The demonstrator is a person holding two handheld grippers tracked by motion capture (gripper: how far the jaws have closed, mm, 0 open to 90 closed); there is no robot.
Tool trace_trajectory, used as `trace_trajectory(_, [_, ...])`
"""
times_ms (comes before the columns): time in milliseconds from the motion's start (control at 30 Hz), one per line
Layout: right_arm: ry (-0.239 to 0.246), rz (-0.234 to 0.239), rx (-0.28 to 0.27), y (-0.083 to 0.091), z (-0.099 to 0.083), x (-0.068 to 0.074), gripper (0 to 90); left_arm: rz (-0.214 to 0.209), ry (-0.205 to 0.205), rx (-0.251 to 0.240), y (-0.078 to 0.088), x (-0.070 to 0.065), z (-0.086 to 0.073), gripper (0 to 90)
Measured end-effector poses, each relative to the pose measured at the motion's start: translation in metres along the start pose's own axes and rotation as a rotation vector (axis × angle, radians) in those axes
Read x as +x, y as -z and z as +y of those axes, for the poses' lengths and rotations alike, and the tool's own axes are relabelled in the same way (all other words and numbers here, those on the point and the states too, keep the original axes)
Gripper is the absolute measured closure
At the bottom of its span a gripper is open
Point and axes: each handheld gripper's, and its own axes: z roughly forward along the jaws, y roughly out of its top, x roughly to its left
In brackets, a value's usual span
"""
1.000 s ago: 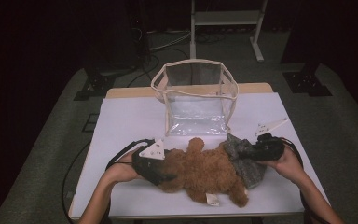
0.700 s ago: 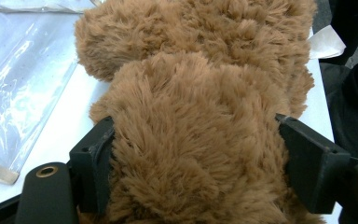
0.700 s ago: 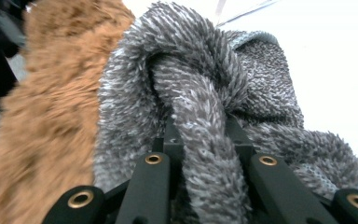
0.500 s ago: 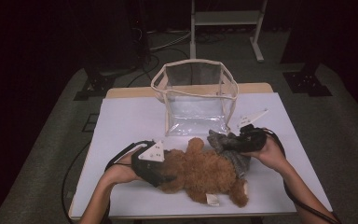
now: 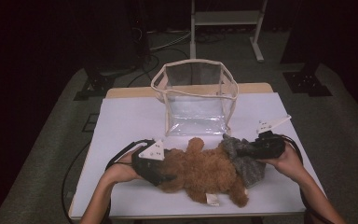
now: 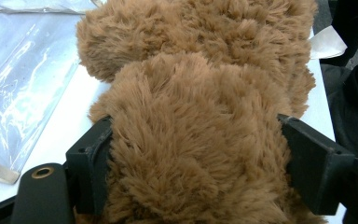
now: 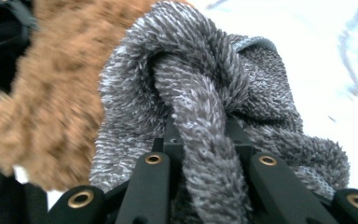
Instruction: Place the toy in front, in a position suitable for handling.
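Brown fluffy plush bear (image 5: 205, 172) lies on the white worktop (image 5: 121, 121), before the clear plastic bag (image 5: 196, 100). Left tongs (image 5: 165, 175), just opening slightly, squeeze its body. Right tongs (image 5: 237, 151) pinch the grey knitted cloth (image 5: 247, 163).

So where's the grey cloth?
In the high view the grey cloth lies right of centre on the table's near side, against the teddy, pinched by the right gripper.
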Motion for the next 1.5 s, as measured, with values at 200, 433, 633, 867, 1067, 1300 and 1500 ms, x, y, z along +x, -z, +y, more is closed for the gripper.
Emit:
trace_trajectory(200, [0.012,0.032,0.023,-0.02,-0.002,0.002,75.1,0.001,0.008,-0.011,0.0,0.0,-0.002,20.1])
trace_trajectory(433, [-0.028,0.015,0.027,-0.005,-0.014,-0.002,75.1,0.002,0.013,-0.013,-0.001,0.002,-0.001,19.7])
trace_trajectory(633, [0.067,0.069,0.004,-0.005,0.016,0.024,75.1,0.008,0.023,-0.016,-0.002,0.004,-0.001,19.5])
trace_trajectory(867, [0.19,0.139,0.025,-0.037,0.057,0.058,74.9,0.033,0.045,-0.039,-0.006,0.009,-0.001,19.1])
trace_trajectory(1067, [0.262,0.14,0.045,-0.042,0.06,0.08,74.4,0.082,0.077,-0.074,-0.005,0.015,-0.002,18.6])
trace_trajectory(1300, [0.192,0.079,0.035,-0.033,0.039,0.061,74.5,0.081,0.037,-0.109,0.01,0.011,0.003,17.5])
trace_trajectory(1500, [0.128,0.059,-0.007,-0.031,0.032,0.036,74.5,0.054,0.027,-0.086,0.024,0.008,-0.007,17.5])
